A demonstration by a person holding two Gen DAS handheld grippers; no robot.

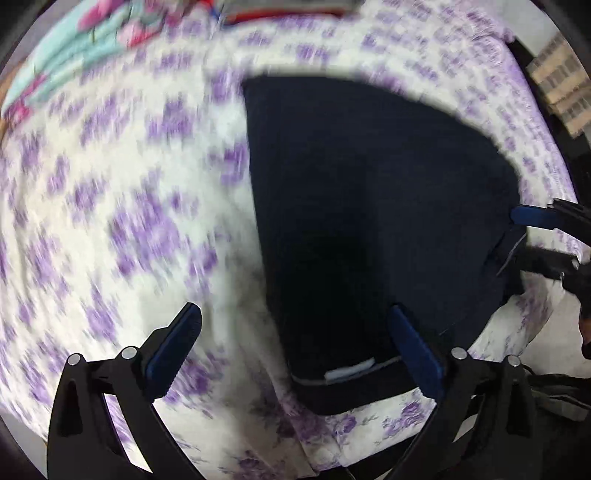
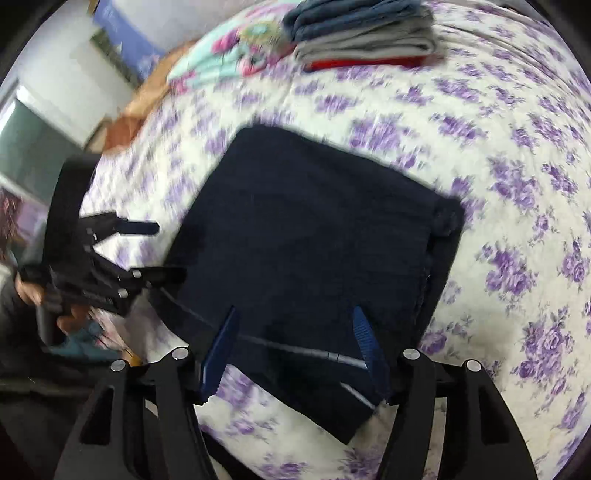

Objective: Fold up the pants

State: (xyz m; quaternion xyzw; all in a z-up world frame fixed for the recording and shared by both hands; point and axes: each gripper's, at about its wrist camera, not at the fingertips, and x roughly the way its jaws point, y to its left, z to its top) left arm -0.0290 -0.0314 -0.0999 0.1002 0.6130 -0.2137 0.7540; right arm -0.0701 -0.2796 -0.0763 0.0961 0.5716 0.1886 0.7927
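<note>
Dark navy pants (image 1: pixel 369 206) lie folded into a compact block on the bed; they also show in the right wrist view (image 2: pixel 314 251). My left gripper (image 1: pixel 295 332) is open, its fingers straddling the near left edge of the pants, holding nothing. My right gripper (image 2: pixel 295 332) is open above the near edge of the pants, where a white-tipped drawstring (image 2: pixel 332 356) lies. Each gripper shows in the other's view: the right gripper (image 1: pixel 532 229) at the pants' right side, the left gripper (image 2: pixel 147 247) at their left side. Both views are motion-blurred.
The bed is covered by a white sheet with purple flowers (image 2: pixel 517 184). A stack of folded clothes (image 2: pixel 362 33) in blue, grey and red sits at the far side, beside a teal and pink floral cloth (image 2: pixel 221 59). The bed edge runs along the near side.
</note>
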